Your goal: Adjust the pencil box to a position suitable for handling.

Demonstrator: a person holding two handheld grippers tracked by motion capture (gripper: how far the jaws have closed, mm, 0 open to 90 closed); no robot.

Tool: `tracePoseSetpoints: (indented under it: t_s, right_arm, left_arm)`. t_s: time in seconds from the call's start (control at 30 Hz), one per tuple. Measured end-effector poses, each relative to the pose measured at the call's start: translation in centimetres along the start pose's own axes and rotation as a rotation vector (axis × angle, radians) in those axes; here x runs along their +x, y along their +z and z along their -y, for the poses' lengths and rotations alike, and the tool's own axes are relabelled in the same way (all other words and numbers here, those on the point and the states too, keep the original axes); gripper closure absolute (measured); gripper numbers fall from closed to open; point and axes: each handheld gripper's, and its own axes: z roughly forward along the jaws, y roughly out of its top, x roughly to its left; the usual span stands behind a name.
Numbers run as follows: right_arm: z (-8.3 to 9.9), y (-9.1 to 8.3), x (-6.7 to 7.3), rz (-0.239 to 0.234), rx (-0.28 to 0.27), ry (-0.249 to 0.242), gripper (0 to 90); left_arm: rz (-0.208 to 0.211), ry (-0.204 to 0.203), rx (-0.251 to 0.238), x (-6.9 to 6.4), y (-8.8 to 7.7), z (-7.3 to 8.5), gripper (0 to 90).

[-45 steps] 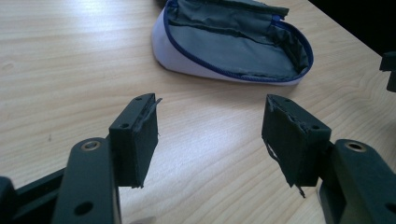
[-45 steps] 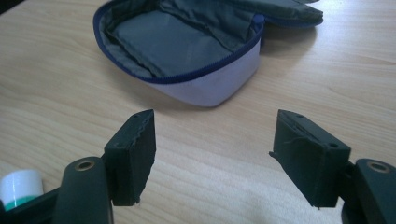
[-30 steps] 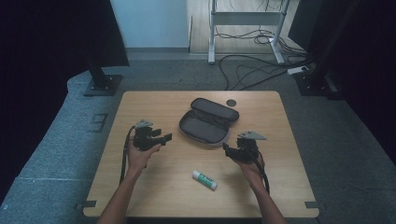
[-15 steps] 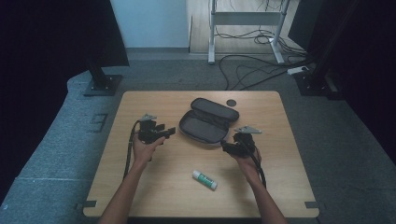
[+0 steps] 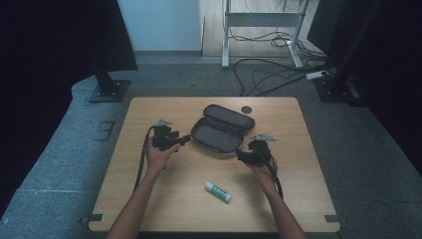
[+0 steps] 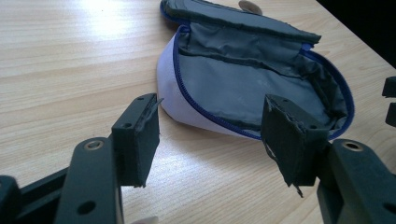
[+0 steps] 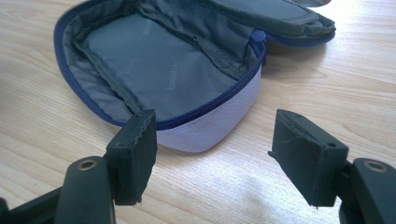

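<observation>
Your left gripper (image 5: pixel 185 140) hangs just off the left end of the case (image 5: pixel 219 133), jaws apart with nothing between them. In the left gripper view (image 6: pixel 210 135) the pads (image 6: pixel 140 135) stand wide over bare table, and the case (image 6: pixel 252 84) lies just beyond them, its pale side wall and blue zip facing you.

Your right gripper (image 5: pixel 241 156) sits just off the near right end of the case, jaws likewise apart and empty. In the right gripper view (image 7: pixel 212 149) the left pad (image 7: pixel 137 149) stands just in front of the case's (image 7: pixel 163 65) rim; whether it touches, you cannot tell from here. The right pad is over bare wood.

The case lies unzipped in the middle of the table (image 5: pixel 149 199), towards the far edge, with its lid folded back to the far side and its grey lining showing.

A glue stick (image 5: pixel 218 192) lies well apart from it near the front edge, between your forearms. A small dark disc (image 5: pixel 246 109) sits by the far edge, just behind the lid.
</observation>
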Motion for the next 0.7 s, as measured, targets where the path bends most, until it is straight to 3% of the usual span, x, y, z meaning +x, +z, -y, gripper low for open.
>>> tracePoseSetpoints:
  t_s: [0.7]
  right_arm:
    - [-1.0, 1.8, -0.4, 0.015, 0.006, 0.011, 31.4]
  left_arm:
    - [-0.023, -0.032, 0.039, 0.7, 3.5, -0.5, 38.1]
